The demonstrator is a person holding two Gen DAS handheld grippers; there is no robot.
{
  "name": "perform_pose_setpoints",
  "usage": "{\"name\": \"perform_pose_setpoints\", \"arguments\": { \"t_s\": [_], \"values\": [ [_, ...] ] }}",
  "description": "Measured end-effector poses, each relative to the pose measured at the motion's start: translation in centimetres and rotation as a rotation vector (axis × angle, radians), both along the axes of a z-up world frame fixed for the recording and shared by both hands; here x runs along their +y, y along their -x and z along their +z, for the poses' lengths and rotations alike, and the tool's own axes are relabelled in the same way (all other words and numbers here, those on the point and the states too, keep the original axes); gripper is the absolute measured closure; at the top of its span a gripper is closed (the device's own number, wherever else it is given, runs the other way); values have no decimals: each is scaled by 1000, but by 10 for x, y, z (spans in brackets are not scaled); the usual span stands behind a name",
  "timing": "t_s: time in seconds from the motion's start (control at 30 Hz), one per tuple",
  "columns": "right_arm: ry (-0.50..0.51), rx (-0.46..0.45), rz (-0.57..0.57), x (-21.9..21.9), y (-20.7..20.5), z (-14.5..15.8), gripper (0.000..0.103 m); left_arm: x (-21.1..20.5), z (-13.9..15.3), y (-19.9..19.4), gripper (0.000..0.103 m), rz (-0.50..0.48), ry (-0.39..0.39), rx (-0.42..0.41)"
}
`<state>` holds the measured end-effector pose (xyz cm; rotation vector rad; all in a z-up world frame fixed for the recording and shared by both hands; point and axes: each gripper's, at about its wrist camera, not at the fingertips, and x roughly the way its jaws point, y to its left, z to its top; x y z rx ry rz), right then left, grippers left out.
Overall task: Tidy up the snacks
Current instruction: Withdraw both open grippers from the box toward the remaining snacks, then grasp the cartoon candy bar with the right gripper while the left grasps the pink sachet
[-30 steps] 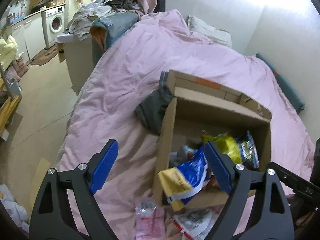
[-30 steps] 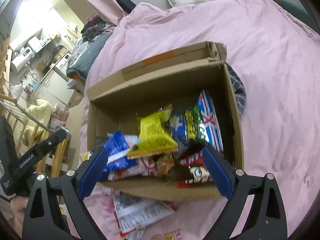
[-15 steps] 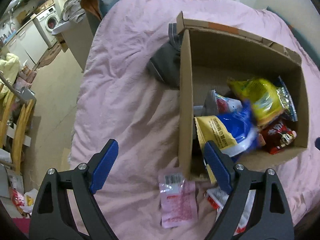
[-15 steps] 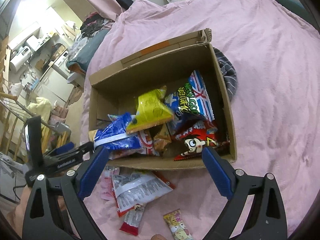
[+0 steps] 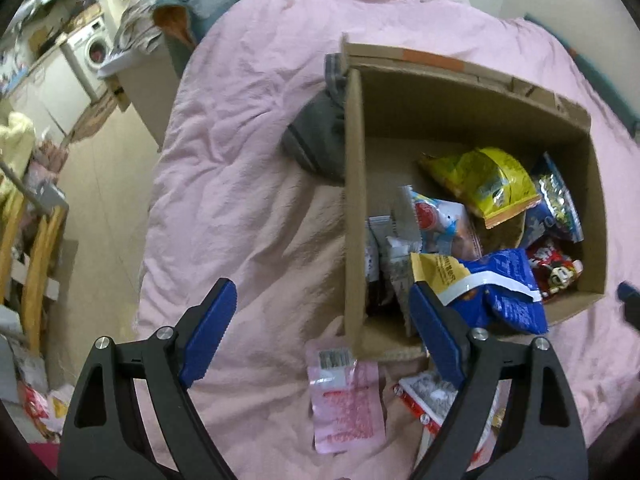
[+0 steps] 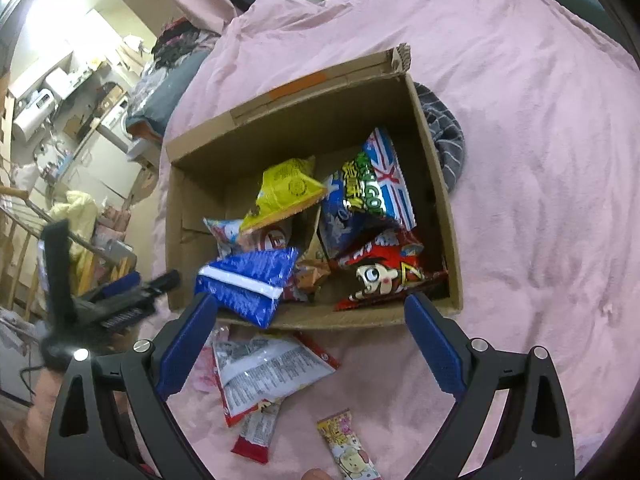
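Observation:
An open cardboard box (image 5: pixel 354 200) (image 6: pixel 434 168) sits on a pink bed cover and holds several snack bags: a yellow bag (image 5: pixel 484 184) (image 6: pixel 286 192), a blue bag (image 5: pixel 504 292) (image 6: pixel 250 284) hanging over the near rim, a red bag (image 6: pixel 384 276). Loose on the cover in front of the box lie a pink packet (image 5: pixel 344 404), a white-and-red bag (image 6: pixel 264 372), a small red packet (image 6: pixel 256 432) and a small candy packet (image 6: pixel 348 448). My left gripper (image 5: pixel 320 328) is open and empty above the box's near left corner. My right gripper (image 6: pixel 310 340) is open and empty above the near rim.
A grey garment (image 5: pixel 316 140) (image 6: pixel 446 140) lies against the box's far side. The bed's left edge drops to a beige floor (image 5: pixel 100 184). A washing machine (image 5: pixel 94 50) and clutter stand beyond. The left gripper's body shows in the right wrist view (image 6: pixel 100 308).
Both grippers have risen and pulled back from the box, so the loose packets in front of it now show. The blue bag has settled on the near rim. Both stay open.

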<state>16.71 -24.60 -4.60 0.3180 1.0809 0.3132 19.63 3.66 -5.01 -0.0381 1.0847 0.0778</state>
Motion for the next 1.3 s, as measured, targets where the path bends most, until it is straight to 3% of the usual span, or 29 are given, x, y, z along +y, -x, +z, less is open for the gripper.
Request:
{"name": "perform_pose_setpoints", "arguments": {
  "t_s": [0.2,0.3,0.33,0.37,0.43,0.53,0.6,0.73,0.87,1.17,1.3],
  "values": [
    [72,114,42,5,14,-25,6,23,-2,26,17,42,55,27],
    [119,243,154,17,25,-54,6,28,-12,38,17,55,70,62],
    [133,265,188,22,28,-61,8,30,-15,42,17,60,72,69],
    [147,276,223,28,33,-66,22,31,-17,46,17,66,77,75],
    [194,315,316,42,44,-79,36,32,-22,51,17,72,79,86],
    [286,371,375,54,60,-99,41,30,-31,55,17,77,93,114],
    [334,380,410,60,67,-107,47,32,-36,55,17,89,104,126],
    [427,360,449,69,73,-116,75,30,-46,53,17,105,95,154],
    [398,310,434,67,71,-103,76,21,-62,48,17,110,113,203],
    [259,236,280,32,52,-69,76,-17,-92,41,18,33,24,236],
    [233,233,248,20,43,-65,76,-26,-100,38,18,23,36,249]
  ]
}}
